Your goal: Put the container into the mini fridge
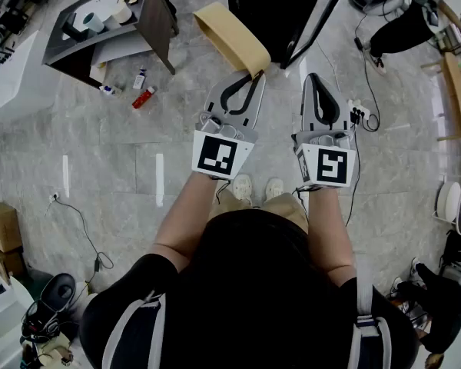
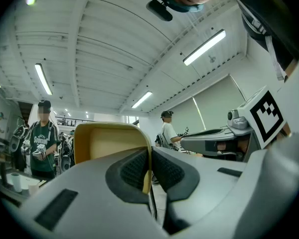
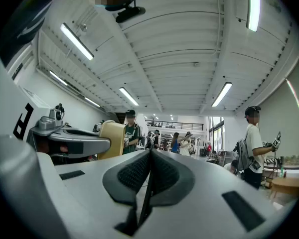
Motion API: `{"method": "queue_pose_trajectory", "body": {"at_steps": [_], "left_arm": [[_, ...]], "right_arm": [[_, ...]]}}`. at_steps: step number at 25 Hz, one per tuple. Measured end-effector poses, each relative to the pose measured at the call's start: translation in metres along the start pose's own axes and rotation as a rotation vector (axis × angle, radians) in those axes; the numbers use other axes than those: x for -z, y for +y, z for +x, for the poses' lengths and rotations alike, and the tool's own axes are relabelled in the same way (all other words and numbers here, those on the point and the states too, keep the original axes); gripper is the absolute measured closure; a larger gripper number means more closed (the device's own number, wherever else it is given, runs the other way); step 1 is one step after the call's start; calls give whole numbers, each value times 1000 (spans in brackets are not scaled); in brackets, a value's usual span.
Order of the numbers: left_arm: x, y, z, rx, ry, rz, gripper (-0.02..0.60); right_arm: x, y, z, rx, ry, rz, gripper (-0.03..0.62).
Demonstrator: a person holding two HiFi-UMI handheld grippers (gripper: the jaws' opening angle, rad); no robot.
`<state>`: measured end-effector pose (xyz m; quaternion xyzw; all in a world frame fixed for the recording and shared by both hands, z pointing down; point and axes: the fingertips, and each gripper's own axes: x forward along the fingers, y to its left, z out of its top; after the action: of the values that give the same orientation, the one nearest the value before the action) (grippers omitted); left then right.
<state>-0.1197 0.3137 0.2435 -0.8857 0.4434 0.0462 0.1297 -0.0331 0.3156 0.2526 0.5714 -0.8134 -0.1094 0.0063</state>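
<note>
A tan, open-topped container (image 1: 230,35) hangs over the floor with my left gripper (image 1: 253,75) shut on its rim. The left gripper view shows the container's wall (image 2: 109,141) pinched between the black pads of the left gripper (image 2: 148,159). To the right, at the same height, my right gripper (image 1: 313,80) is shut with nothing in it; in its own view the right gripper (image 3: 149,156) has its pads pressed together. A black box (image 1: 280,2) with an open door edge, apparently the mini fridge, stands just beyond the container.
A grey shelf unit (image 1: 150,18) with white rolls stands at the far left, with small bottles (image 1: 142,91) on the floor by it. A power strip (image 1: 359,111) and cable lie to the right. A person (image 1: 403,29) stands at the far right.
</note>
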Motion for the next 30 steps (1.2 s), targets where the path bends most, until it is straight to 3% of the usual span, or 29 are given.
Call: {"method": "queue_pose_trajectory", "body": {"at_steps": [30], "left_arm": [[-8, 10, -19, -16, -19, -5, 549]], "right_arm": [[-9, 25, -4, -40, -26, 3, 557]]}}
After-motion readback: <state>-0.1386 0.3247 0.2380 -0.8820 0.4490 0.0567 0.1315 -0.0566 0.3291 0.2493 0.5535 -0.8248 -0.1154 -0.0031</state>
